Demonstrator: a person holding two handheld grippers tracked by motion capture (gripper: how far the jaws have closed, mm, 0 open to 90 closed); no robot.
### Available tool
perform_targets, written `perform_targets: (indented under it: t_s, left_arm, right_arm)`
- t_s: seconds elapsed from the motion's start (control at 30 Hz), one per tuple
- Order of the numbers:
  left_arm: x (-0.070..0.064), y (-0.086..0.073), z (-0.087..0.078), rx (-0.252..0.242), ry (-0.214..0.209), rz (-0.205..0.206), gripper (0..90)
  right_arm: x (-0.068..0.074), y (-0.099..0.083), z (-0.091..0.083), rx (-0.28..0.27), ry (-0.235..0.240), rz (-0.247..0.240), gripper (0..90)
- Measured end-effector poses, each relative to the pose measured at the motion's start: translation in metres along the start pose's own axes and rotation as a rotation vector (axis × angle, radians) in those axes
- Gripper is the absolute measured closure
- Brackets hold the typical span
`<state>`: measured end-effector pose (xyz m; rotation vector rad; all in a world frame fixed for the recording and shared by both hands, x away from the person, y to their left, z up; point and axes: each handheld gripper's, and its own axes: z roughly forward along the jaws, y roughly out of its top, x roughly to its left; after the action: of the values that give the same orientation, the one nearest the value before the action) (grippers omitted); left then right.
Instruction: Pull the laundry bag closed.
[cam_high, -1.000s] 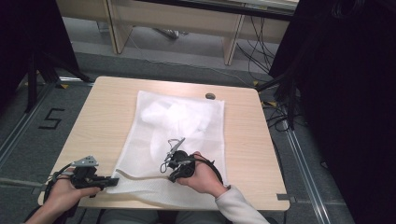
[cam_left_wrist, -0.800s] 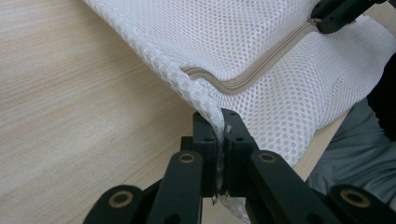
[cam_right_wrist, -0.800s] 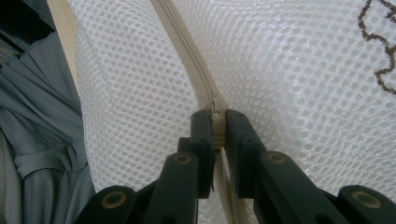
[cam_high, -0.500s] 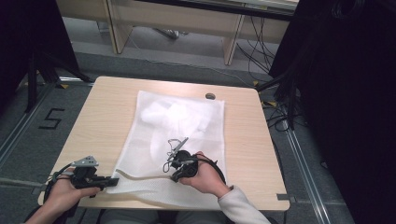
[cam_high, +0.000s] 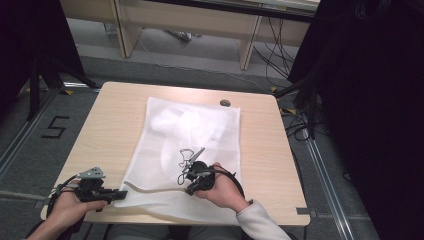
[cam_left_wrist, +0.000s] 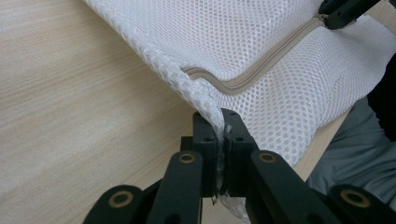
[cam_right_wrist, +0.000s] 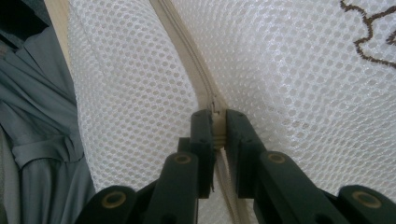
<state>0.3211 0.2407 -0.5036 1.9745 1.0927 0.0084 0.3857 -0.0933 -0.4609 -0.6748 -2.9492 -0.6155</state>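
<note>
Right gripper view: right claw (cam_right_wrist: 215, 122) pinches zipper pull (cam_right_wrist: 218, 127); left claw (cam_left_wrist: 220, 128) clamps mesh bag (cam_left_wrist: 243, 37) corner; draw along zipper, keeping corner taut.

Black fingers (cam_left_wrist: 233, 140), brass rivets, white sleeve (cam_high: 260, 220).

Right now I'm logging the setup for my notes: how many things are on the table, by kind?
White mesh bag: 1
Grippers, left gripper and right gripper, both clamped on the bag: 2
Total: 3
</note>
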Motion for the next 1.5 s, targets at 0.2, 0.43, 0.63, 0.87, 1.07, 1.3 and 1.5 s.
perform_targets:
  t_s: [0.2,0.43,0.63,0.87,1.07,1.3,1.5]
  left_arm:
    - [0.0,-0.001,0.001,-0.018,0.003,-0.005,85.3]
    - [0.0,-0.001,0.001,-0.019,0.005,-0.004,85.3]
    - [0.0,-0.001,0.001,-0.018,0.005,-0.005,85.3]
    - [0.0,-0.001,0.001,-0.018,0.004,-0.005,85.3]
    - [0.0,-0.001,0.001,-0.019,0.004,-0.005,85.3]
    - [0.0,-0.001,0.001,-0.017,0.005,-0.005,85.3]
    - [0.0,-0.001,0.001,-0.017,0.005,-0.004,85.3]
  right_arm:
    - [-0.001,-0.002,-0.001,0.007,-0.018,0.0,82.3]
    - [-0.002,-0.005,-0.003,0.009,-0.021,0.004,82.3]
    - [-0.003,-0.008,-0.004,0.005,-0.006,0.017,82.3]
    - [-0.004,-0.01,-0.006,0.003,-0.016,0.024,82.3]
    - [-0.005,-0.011,-0.007,0.006,-0.02,0.013,82.3]
    - [-0.005,-0.016,-0.009,0.004,-0.011,0.031,82.3]
    - [-0.006,-0.019,-0.012,0.006,-0.019,0.032,82.3]
